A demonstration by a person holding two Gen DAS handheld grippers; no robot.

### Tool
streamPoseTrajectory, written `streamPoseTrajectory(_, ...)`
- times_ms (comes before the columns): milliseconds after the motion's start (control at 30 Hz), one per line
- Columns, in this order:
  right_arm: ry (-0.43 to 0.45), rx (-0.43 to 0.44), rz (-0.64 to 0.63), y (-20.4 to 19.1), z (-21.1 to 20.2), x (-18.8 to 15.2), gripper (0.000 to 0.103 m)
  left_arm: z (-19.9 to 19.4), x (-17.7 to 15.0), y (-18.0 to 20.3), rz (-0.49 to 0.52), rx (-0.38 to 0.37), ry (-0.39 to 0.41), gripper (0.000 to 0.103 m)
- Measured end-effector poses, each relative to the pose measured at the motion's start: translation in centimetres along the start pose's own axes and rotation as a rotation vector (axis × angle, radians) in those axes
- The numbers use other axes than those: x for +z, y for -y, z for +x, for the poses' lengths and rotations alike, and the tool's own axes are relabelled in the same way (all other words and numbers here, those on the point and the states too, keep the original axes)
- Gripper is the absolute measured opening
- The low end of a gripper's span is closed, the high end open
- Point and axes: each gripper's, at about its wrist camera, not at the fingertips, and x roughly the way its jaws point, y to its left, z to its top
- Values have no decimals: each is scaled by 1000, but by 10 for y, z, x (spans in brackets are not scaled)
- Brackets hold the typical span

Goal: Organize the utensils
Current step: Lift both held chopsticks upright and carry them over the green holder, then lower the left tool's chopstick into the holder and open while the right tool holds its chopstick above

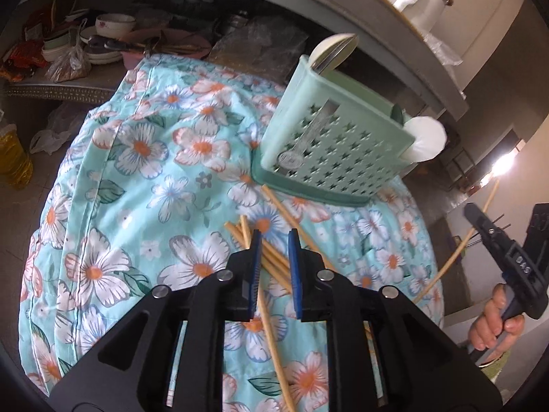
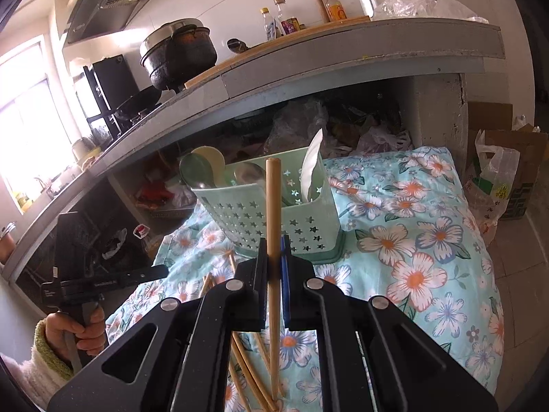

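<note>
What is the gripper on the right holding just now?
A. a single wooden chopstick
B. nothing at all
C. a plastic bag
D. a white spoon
A: the right gripper is clamped on one wooden chopstick, which stands upright in front of the green utensil basket; the other chopsticks lie on the flowered cloth.

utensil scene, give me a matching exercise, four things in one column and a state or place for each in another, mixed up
Things:
1. right gripper
2. left gripper
3. holder
4. loose chopsticks

States:
a. lying on the floral cloth
b. jaws apart, nothing held
c. clamped on one chopstick
d. standing upright with spoons inside

Pairs: 1-c, 2-b, 3-d, 4-a
</note>
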Motion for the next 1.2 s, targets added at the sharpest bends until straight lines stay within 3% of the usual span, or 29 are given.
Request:
streamPoseTrajectory(100, 1, 9, 10, 3, 2, -2, 7, 29, -4, -12, -26, 26, -88, 15)
streamPoseTrajectory(300, -4, 19, 29, 11, 7, -2, 7, 57, -9, -24, -109, -25, -190, 16)
streamPoseTrajectory(400, -4, 23, 38, 14, 8, -1, 7, 64, -9, -31, -143, -34, -196, 16)
streamPoseTrajectory(500, -3, 26, 46, 17, 8, -1, 7, 60, -7, -32, -154, -31, -176, 6)
streamPoseTrajectory(567, 0, 28, 51, 19, 7, -1, 7, 53, -7, -32, -160, -34, -167, 6)
streamPoseTrajectory(833, 14, 28, 66, 25, 1, -1, 7, -6, 5, -13, -118, -91, -51, 5)
streamPoseTrajectory(1067, 31, 30, 71, 26, -5, -1, 7, -77, 46, 41, 30, -164, 186, 5)
streamPoseTrajectory(1200, 39, 31, 73, 27, -6, -1, 7, -101, 70, 76, 125, -162, 304, 4)
